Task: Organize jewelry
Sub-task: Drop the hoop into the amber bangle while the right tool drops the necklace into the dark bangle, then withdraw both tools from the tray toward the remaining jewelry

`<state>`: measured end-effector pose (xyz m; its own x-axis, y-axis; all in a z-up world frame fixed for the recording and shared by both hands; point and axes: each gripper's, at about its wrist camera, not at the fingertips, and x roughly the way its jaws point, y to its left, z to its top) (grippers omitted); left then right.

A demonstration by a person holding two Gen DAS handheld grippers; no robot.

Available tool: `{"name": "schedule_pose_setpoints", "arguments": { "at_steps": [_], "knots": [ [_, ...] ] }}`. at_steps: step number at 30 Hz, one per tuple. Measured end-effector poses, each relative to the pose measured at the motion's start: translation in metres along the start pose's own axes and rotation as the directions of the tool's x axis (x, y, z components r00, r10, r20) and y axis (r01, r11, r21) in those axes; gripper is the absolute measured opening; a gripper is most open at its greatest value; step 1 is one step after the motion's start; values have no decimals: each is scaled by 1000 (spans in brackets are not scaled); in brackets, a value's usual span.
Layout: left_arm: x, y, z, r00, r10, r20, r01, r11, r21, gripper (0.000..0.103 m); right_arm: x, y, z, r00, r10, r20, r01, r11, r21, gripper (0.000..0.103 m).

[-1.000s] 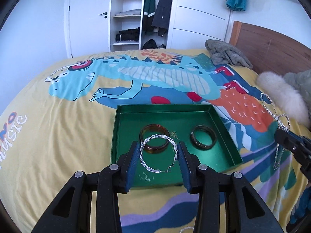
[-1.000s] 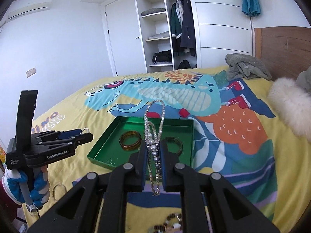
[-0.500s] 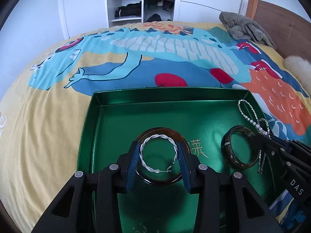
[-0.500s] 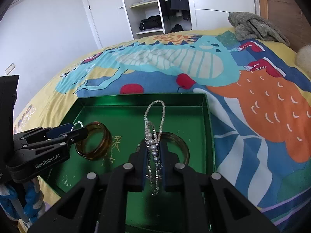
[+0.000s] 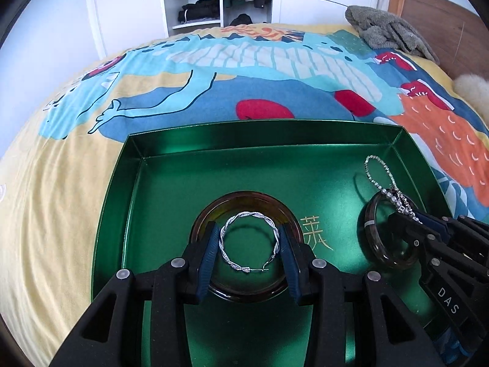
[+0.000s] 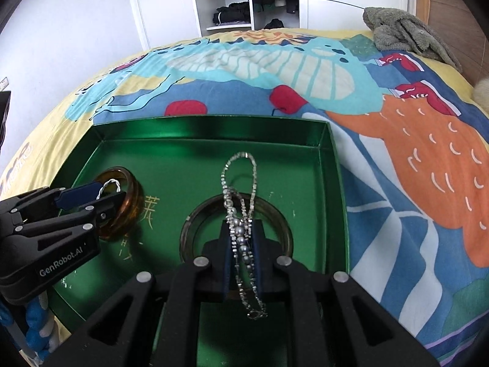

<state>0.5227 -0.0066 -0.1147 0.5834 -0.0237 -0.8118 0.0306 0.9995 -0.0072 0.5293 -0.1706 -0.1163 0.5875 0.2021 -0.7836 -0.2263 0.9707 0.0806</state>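
Bedding with a cartoon dinosaur print is carrying a green tray [image 5: 171, 150]; nearest, the left gripper [image 5: 249, 244] is pinching a twisted silver hoop [image 5: 249, 240] over an amber bangle [image 5: 244, 295]; the right gripper [image 6: 241, 244] is clamping a beaded chain [image 6: 238, 183] above a dark bangle [image 6: 282, 235]; releasing each low over bare tray floor, beside the bangles, is probably avoiding tangles.

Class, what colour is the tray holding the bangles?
Metallic green tray, clearest in the left wrist view.
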Motion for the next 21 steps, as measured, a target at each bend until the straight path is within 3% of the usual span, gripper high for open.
{"name": "schedule_pose_setpoints", "arguments": {
  "at_steps": [2,4,7,12,16,21],
  "knots": [
    [-1,-1,0,1000,10,1,-10,1000,4,40,-1,1,0,1000,-3,-3,3,1000,-8,13],
    [-1,-1,0,1000,15,-3,-15,1000,11,41,-2,0,0,1000,-11,-7,11,1000,-9,26],
    [-2,-1,-1,1000,24,-14,-24,1000,15,42,-9,-2,0,1000,2,7,-2,1000,-7,37],
    [-17,1,0,1000,20,-14,-20,1000,19,47,-34,1,3,999,-10,44,11,1000,-25,38],
    [-62,8,7,999,10,43,-10,1000,10,50,-75,3,9,995,-23,94,26,999,-28,38],
    [-151,28,11,987,13,159,-8,999,-31,58,-152,10,9,982,-8,188,13,1000,-23,38]
  ]
}}
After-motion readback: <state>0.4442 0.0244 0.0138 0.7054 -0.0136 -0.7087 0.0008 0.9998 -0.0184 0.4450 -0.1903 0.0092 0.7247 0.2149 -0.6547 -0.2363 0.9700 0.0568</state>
